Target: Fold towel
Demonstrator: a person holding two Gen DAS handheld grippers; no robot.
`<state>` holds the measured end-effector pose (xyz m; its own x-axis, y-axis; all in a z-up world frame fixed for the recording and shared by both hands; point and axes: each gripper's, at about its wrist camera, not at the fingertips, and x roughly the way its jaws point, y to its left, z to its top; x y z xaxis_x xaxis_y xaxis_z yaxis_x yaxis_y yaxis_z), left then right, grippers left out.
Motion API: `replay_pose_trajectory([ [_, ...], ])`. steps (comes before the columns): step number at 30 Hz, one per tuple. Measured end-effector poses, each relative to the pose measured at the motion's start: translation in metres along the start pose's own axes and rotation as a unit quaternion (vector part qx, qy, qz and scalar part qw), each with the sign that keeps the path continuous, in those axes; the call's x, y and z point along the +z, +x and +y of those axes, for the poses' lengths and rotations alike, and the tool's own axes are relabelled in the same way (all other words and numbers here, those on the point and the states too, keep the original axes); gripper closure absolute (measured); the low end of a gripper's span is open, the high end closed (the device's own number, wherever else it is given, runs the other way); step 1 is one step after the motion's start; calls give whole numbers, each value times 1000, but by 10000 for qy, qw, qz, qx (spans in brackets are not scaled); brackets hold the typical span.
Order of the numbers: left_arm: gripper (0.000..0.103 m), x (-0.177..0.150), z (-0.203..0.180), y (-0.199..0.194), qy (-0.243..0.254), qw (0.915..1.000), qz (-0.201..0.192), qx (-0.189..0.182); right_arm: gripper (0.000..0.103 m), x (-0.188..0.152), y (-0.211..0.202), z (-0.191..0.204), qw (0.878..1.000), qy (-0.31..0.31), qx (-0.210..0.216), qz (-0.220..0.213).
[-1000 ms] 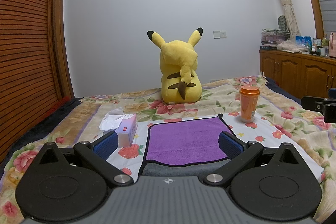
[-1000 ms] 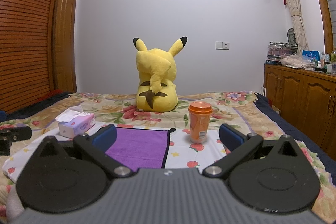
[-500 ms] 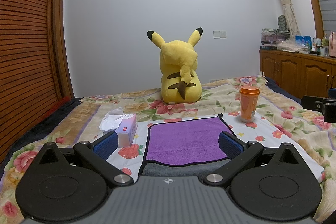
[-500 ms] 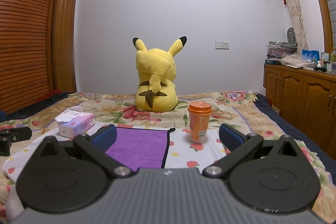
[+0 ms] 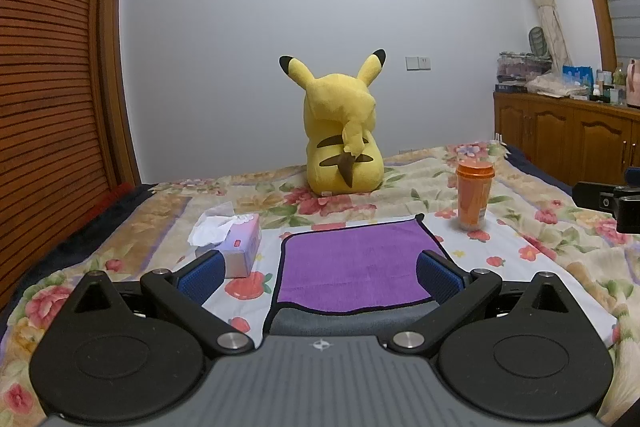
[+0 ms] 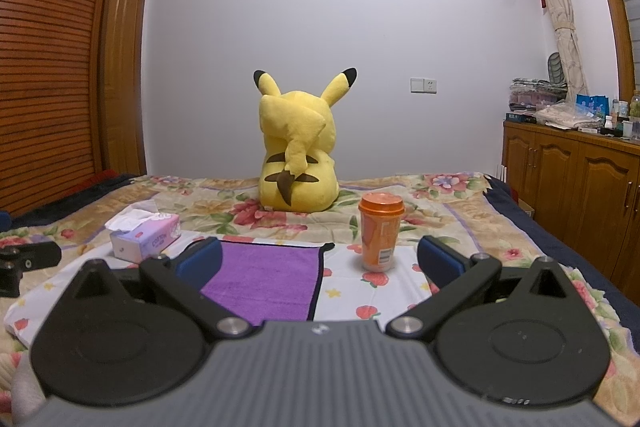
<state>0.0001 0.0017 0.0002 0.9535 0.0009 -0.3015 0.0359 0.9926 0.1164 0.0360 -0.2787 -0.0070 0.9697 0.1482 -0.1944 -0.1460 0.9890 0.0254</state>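
A purple towel [image 5: 354, 265] with dark trim lies flat on a white flowered cloth on the bed; its near edge shows a grey underside. It also shows in the right wrist view [image 6: 264, 281]. My left gripper [image 5: 318, 267] is open, low over the towel's near edge, with the towel between its blue pads. My right gripper [image 6: 320, 261] is open and empty, at the towel's right edge. The right gripper's body shows at the far right of the left wrist view [image 5: 608, 201].
A tissue box [image 5: 236, 241] lies left of the towel. An orange cup [image 5: 474, 197] stands upright to its back right, also in the right wrist view [image 6: 380, 231]. A yellow plush toy [image 5: 344, 143] sits behind. A wooden cabinet [image 6: 572, 179] stands right of the bed.
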Motion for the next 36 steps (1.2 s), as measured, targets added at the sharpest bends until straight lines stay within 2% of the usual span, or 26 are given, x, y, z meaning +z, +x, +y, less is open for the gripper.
replay_pose_trajectory([
  [10,0,-2,2,13,28,9998,219,17,0,-6,10,3,9998,-109,47,174],
  [25,0,-6,14,54,-4,9974,715,68,0,-8,37,10,9983,-236,131,507],
  [36,0,-9,17,82,95,9953,967,56,0,-11,66,16,9945,-342,435,892],
])
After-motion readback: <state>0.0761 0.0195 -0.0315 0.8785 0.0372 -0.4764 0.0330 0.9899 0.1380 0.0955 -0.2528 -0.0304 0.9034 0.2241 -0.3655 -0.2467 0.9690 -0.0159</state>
